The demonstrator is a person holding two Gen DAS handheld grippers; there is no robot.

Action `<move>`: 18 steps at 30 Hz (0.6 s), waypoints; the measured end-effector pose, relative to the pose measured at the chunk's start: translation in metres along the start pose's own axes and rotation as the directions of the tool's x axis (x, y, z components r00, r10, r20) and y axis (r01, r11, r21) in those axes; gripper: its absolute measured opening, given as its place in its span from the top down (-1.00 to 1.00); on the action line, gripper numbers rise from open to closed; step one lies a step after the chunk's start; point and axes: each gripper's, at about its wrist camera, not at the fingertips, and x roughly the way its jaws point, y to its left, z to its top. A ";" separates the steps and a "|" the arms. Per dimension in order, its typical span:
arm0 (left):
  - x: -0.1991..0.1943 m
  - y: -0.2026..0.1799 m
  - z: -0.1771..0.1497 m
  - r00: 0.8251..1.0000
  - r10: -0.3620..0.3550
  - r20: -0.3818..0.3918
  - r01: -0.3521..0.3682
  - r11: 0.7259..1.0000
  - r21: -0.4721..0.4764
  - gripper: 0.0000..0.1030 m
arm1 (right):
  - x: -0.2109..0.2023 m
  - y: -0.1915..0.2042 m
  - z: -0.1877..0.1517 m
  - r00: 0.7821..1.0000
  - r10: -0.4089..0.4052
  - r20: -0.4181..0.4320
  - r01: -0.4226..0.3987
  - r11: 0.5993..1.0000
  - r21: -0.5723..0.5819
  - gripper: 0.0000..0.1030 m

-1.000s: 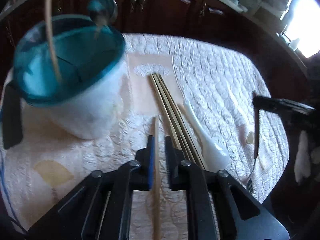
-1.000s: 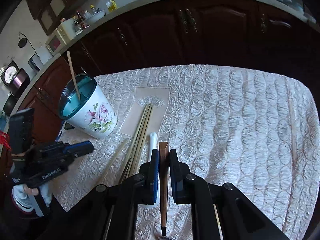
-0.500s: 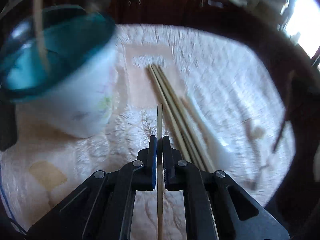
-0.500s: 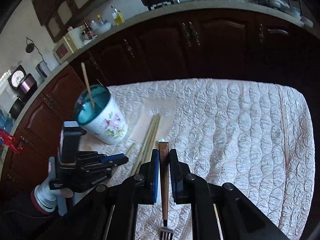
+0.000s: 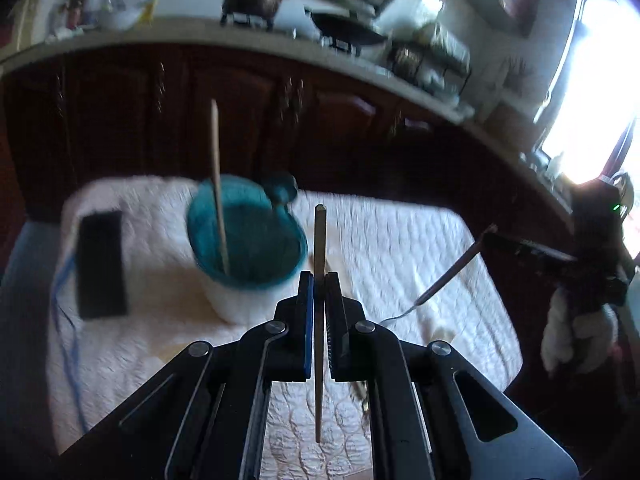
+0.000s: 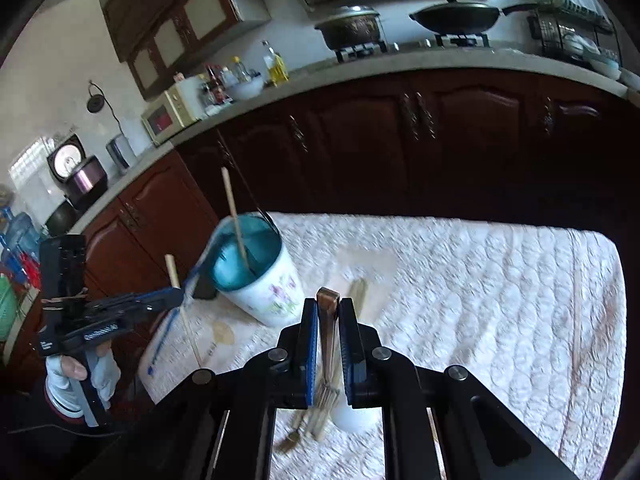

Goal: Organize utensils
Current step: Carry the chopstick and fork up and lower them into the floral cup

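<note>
My left gripper [image 5: 319,280] is shut on a pale wooden chopstick [image 5: 320,236], held in the air in front of the white flowered cup [image 5: 244,300] with a teal inside. The cup holds one chopstick [image 5: 217,184] and a dark teal spoon [image 5: 282,192]. My right gripper [image 6: 328,308] is shut on a fork [image 6: 329,336] with a brown wooden handle, tines hanging toward me. In the right wrist view the left gripper [image 6: 178,294] with its chopstick [image 6: 172,268] hangs left of the cup [image 6: 272,292]. More chopsticks [image 6: 358,292] and a white spoon [image 6: 352,416] lie on the cloth.
A white quilted cloth [image 6: 480,280] covers the table. A black phone [image 5: 100,264] and a blue cable [image 5: 66,308] lie left of the cup. One lone chopstick [image 6: 576,320] rests near the right edge. Dark wooden cabinets [image 6: 440,140] stand behind the table.
The left gripper closed on a chopstick lying on the cloth and lifted it up. The right gripper rose higher with the fork in its grip.
</note>
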 end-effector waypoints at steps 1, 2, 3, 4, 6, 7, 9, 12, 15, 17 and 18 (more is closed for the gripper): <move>-0.008 0.000 0.007 1.000 0.004 0.021 -0.004 1.000 0.001 0.92 | 0.000 0.004 0.006 1.000 0.005 0.011 -0.005 1.000 -0.007 0.82; -0.016 0.003 0.014 0.999 0.008 0.039 -0.008 1.000 -0.001 0.92 | -0.001 0.009 0.012 1.000 0.012 0.021 -0.012 1.000 -0.015 0.82; -0.024 0.004 0.022 0.998 0.015 0.064 -0.015 1.000 -0.004 0.92 | -0.001 0.015 0.021 0.999 0.025 0.034 -0.024 0.999 -0.024 0.82; -0.029 0.004 0.029 0.996 0.022 0.082 -0.022 1.000 -0.004 0.92 | -0.001 0.020 0.027 0.999 0.033 0.043 -0.032 0.999 -0.032 0.82; -0.042 0.007 0.044 0.990 0.042 0.136 -0.043 0.999 0.002 0.92 | -0.002 0.031 0.043 0.997 0.055 0.062 -0.052 0.997 -0.051 0.82; -0.046 0.007 0.051 0.986 0.053 0.158 -0.054 0.999 0.005 0.92 | -0.003 0.038 0.054 0.995 0.066 0.076 -0.061 0.996 -0.066 0.82; -0.049 0.009 0.067 0.975 0.088 0.204 -0.093 0.996 0.015 0.92 | -0.004 0.049 0.067 0.993 0.075 0.093 -0.067 0.994 -0.084 0.82; -0.047 0.011 0.086 0.957 0.139 0.255 -0.149 0.989 0.021 0.92 | -0.001 0.064 0.089 0.988 0.091 0.122 -0.078 0.992 -0.101 0.82; -0.035 0.016 0.102 0.940 0.183 0.289 -0.199 0.980 0.026 0.92 | 0.006 0.074 0.104 0.986 0.100 0.136 -0.085 0.990 -0.108 0.82; -0.023 0.022 0.109 0.932 0.208 0.296 -0.222 0.975 0.016 0.92 | 0.015 0.082 0.112 0.985 0.099 0.141 -0.082 0.990 -0.116 0.82; -0.021 0.026 0.111 0.930 0.216 0.296 -0.230 0.973 0.011 0.92 | 0.022 0.085 0.115 0.986 0.097 0.138 -0.080 0.990 -0.120 0.82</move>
